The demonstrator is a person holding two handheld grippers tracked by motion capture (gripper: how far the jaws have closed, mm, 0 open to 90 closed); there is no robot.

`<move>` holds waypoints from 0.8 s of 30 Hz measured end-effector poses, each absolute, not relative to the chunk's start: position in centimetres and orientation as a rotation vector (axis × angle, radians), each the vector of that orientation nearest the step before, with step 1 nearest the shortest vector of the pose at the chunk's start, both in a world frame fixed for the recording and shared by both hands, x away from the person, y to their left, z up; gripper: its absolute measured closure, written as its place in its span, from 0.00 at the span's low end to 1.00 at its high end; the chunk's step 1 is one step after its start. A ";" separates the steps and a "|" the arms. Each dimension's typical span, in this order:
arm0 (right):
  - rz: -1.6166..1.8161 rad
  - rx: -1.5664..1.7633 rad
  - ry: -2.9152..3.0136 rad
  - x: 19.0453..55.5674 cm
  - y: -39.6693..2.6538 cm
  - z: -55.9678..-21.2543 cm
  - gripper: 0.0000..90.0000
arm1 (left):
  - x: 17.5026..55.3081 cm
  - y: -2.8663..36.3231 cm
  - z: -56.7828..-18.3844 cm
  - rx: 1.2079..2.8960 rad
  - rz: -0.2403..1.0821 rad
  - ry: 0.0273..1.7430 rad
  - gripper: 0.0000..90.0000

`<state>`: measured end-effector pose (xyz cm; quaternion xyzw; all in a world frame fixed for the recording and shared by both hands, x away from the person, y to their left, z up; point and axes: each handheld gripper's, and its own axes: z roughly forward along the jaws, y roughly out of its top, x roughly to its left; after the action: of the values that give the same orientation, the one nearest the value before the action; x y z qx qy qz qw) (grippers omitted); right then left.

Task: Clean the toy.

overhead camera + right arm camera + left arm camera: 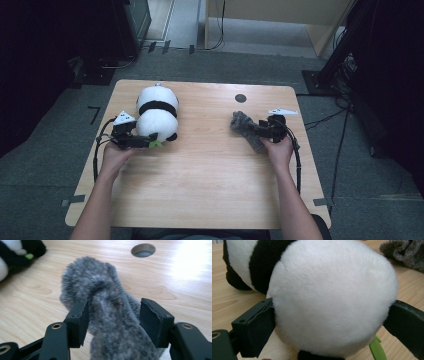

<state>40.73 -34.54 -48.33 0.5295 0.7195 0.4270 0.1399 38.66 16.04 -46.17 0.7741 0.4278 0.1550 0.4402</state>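
Plush panda (157,114), white and round-bodied with a black band across its back, lying on the left part of the wooden table (200,175); a small green leaf-shaped piece (156,144) shows at its near end. The left gripper (145,142) sits against that near end, its jaws spread wide on either side of the rounded white body, both touching the fur; whether they press on it cannot be told. Grey fuzzy sock-like cloth (245,129) crumpled on the right part of the table, near a round hole (240,98). The right gripper (257,134) straddles it, jaws parted: one pad touches the fabric, the other stands just clear.
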 end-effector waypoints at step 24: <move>1.248 1.431 2.134 38.7 -32.2 -46.6 0.46 | 36.8 15.6 -42.9 1.864 0.359 1.000 0.00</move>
<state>38.67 -32.16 -46.55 0.4958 0.7394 0.4326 0.1422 36.85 15.56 -42.90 0.7633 0.4096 0.1471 0.4775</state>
